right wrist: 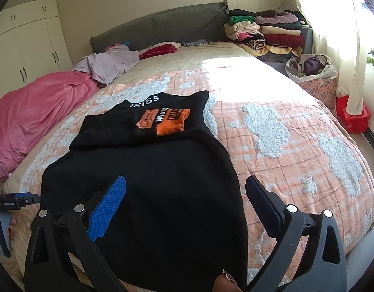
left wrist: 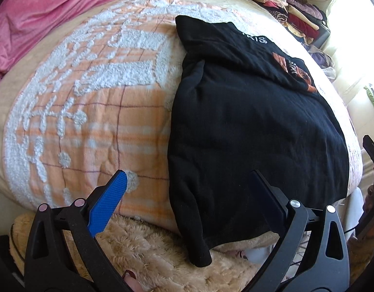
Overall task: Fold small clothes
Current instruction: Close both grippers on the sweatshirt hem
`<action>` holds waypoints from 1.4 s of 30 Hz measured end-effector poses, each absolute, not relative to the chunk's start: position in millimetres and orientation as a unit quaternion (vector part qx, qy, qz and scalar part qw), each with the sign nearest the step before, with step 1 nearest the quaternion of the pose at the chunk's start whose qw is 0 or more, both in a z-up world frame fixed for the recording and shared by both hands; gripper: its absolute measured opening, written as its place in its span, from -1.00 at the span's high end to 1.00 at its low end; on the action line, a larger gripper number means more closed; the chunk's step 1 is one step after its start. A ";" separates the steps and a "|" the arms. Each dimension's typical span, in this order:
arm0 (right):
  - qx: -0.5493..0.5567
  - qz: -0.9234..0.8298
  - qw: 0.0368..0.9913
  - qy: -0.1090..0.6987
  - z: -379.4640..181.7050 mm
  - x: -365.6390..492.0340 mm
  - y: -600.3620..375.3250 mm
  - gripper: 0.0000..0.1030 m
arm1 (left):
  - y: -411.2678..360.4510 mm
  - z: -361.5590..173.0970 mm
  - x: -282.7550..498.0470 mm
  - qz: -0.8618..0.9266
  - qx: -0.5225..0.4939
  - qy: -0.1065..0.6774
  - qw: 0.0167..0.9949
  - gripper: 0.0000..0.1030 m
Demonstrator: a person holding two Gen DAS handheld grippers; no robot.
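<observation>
A black garment (left wrist: pixel 255 131) with an orange and white print lies partly folded on the orange checked blanket (left wrist: pixel 94 112), its near edge hanging over the bed's front. It also shows in the right wrist view (right wrist: pixel 148 185), print patch (right wrist: pixel 166 121) at the far end. My left gripper (left wrist: pixel 187 180) is open and empty, above the garment's near left edge. My right gripper (right wrist: pixel 185 185) is open and empty, above the garment's near end. The left gripper shows at the left edge of the right wrist view (right wrist: pixel 19 200).
A pink quilt (right wrist: pixel 38 112) lies along the bed's left side. A stack of folded clothes (right wrist: pixel 267 34) stands at the far right by the headboard. A bag of clothes (right wrist: pixel 311 70) and a red box (right wrist: pixel 352 114) sit right of the bed. A tan fleece (left wrist: pixel 148 250) hangs below the blanket.
</observation>
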State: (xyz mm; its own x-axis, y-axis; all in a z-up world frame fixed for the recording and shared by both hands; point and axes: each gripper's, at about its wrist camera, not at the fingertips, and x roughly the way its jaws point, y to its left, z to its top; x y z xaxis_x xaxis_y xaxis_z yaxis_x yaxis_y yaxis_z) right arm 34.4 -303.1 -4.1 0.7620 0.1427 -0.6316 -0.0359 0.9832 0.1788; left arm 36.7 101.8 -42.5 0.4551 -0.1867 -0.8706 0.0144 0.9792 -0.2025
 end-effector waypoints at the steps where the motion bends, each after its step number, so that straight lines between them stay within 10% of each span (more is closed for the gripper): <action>1: 0.079 0.046 0.934 0.345 -6.2 32.6 -305.2 -0.90 | 101.8 -44.1 36.2 -0.060 -0.085 0.521 0.847 -0.81; 19: 0.082 0.011 0.912 0.402 -39.6 1.8 -336.3 -0.90 | 85.6 -69.3 38.2 -0.099 -0.095 0.570 0.810 -0.80; 29: 0.111 0.048 0.889 0.441 -60.3 -9.7 -338.6 -0.88 | 79.2 -72.1 34.7 -0.102 -0.078 0.568 0.813 -0.18; 37: 0.102 0.062 0.875 0.468 -77.0 -7.9 -335.1 -0.29 | 88.7 -68.6 26.7 -0.107 -0.090 0.563 0.815 -0.17; 42: 0.120 0.076 0.869 0.473 -75.0 -11.3 -344.8 0.66 | 99.4 -64.1 22.3 -0.122 -0.118 0.559 0.812 -0.17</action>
State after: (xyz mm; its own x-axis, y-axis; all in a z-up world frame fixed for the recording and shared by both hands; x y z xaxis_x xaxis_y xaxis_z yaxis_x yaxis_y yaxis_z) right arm -11.3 -344.8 -75.0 0.5407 0.2460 -0.8044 -0.0186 0.9595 0.2809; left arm 22.3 99.4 -64.1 0.3456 -0.3307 -0.8782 0.0660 0.9421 -0.3288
